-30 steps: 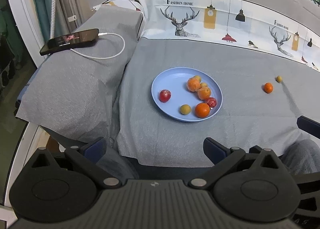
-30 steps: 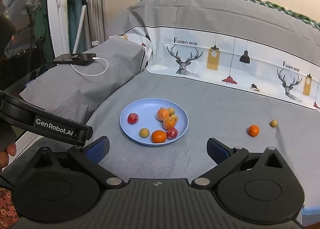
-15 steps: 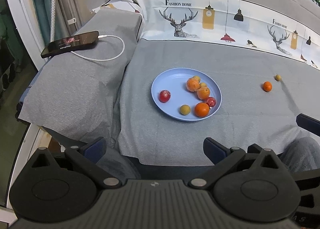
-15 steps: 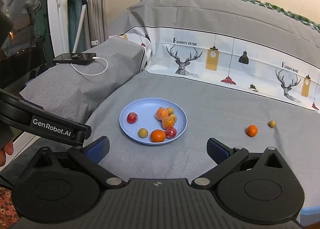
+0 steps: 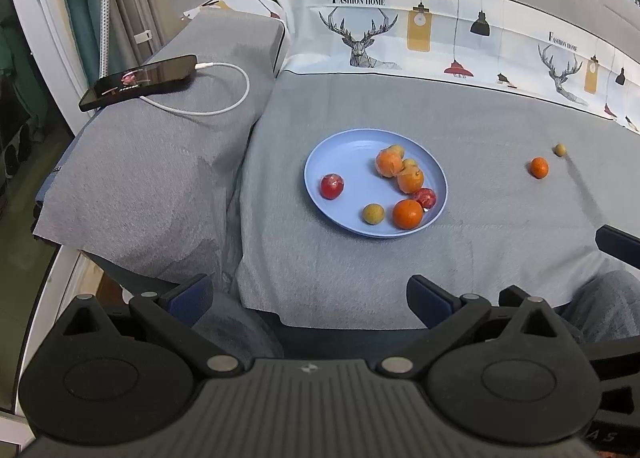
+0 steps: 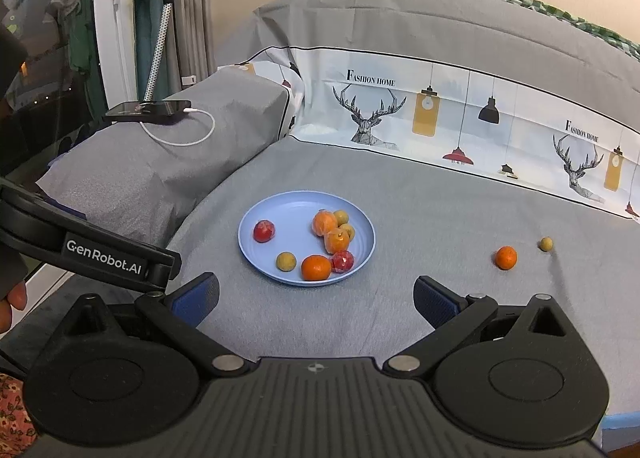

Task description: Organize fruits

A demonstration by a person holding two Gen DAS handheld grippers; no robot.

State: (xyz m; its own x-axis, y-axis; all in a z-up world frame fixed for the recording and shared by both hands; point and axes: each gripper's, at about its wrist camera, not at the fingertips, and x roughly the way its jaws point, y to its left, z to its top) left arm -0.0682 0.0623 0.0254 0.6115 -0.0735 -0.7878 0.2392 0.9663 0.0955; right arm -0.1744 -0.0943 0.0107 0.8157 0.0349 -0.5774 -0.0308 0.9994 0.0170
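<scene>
Places are given relative to the plate (image 5: 320, 162). Far to its left, a phone (image 5: 140, 82) is seen on a grey pillow (image 5: 160, 162), with a white cable (image 5: 224, 108) plugged in. The blue plate is set on the grey bed (image 5: 500, 218). On the plate, a red fruit (image 5: 331, 186) is found at the left, a yellow-green fruit (image 5: 373, 214) and an orange (image 5: 407, 213) at the near edge, and a second red fruit (image 5: 425, 197) touching that orange. A cluster of orange and yellow fruits (image 5: 394, 166) is noted toward the far right of the plate. Well apart to the right, a small orange (image 5: 539, 167) and a small yellow fruit (image 5: 560, 149) are seen on the bed, near each other. The left claw (image 5: 310, 296) is held spread and empty, short of the plate. The right claw (image 6: 316, 298) is likewise spread wide, with nothing gripped.
</scene>
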